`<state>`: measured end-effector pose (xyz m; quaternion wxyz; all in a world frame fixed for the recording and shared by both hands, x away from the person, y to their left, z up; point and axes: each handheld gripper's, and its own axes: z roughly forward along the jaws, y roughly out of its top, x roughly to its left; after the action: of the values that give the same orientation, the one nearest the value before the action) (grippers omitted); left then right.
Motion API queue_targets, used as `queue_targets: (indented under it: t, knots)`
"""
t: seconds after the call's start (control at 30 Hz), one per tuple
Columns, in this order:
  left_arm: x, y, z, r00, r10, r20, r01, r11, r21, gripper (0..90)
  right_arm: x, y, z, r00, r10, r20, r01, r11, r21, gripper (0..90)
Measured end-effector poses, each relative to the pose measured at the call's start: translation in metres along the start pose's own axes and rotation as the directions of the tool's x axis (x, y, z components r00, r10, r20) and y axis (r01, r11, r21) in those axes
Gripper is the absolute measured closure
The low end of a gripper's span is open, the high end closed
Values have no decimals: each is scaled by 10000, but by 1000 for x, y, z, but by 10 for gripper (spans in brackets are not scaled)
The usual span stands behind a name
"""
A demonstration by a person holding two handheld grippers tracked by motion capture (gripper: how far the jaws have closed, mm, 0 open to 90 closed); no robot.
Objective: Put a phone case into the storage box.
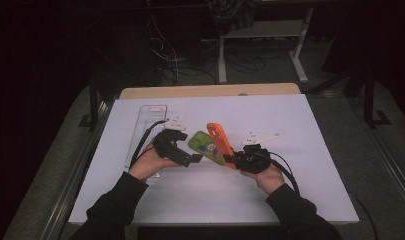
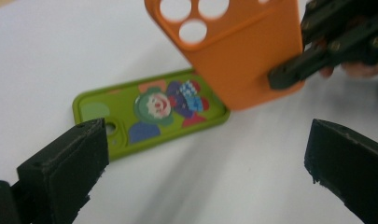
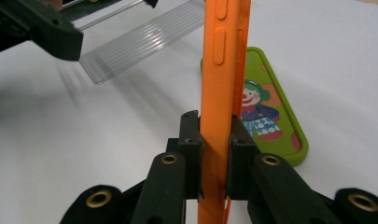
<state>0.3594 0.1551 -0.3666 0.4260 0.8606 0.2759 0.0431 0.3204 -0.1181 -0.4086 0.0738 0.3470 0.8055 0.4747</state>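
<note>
An orange phone case (image 1: 220,144) (image 2: 233,51) (image 3: 222,70) is held up off the table, tilted, with my right gripper (image 1: 233,160) (image 3: 214,154) shut on its lower end. A green phone case with a clown picture (image 1: 206,146) (image 2: 151,109) (image 3: 270,112) lies flat on the white table just behind and beside it. My left gripper (image 1: 192,160) (image 2: 205,172) hovers to the left of both cases, jaws wide open with nothing between them.
A clear plastic package tray (image 1: 146,135) (image 3: 140,42) lies on the white table mat (image 1: 300,150) at the left, under the left hand. Table frames and cables stand on the floor beyond the far edge.
</note>
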Motion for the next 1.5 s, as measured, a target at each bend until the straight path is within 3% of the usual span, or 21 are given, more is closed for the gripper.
queue_targets:
  t: [0.23, 0.47, 0.97, 1.1, 1.3, 1.5]
  knots:
    - [1, 15, -1, 9999, -44, 155, 49, 9995, -305, 0, 8, 2, 4, 9995, -200, -229, 197, 9997, -129, 785]
    - [3, 22, 1, 9976, -214, 651, 261, 9971, -714, 0, 14, 3, 6, 9983, -376, -444, 370, 9992, -134, 785]
    - [0, 23, 12, 9959, -88, 904, 186, 9939, -1087, 0, 21, 6, 7, 9961, -393, -785, 363, 9986, -395, 785]
    - [-2, 22, 14, 9944, -290, 1018, 408, 9925, -1154, 0, 23, 6, 9, 9953, -429, -870, 393, 9983, -431, 785]
    - [-1, 21, 16, 9947, -41, 1031, 153, 9941, -1076, 0, 25, 5, 14, 9950, -502, -859, 475, 9983, -335, 785]
    - [-4, 20, 19, 9939, -395, 1025, 508, 9926, -1100, 0, 26, 3, 19, 9962, -522, -703, 525, 9986, 16, 784]
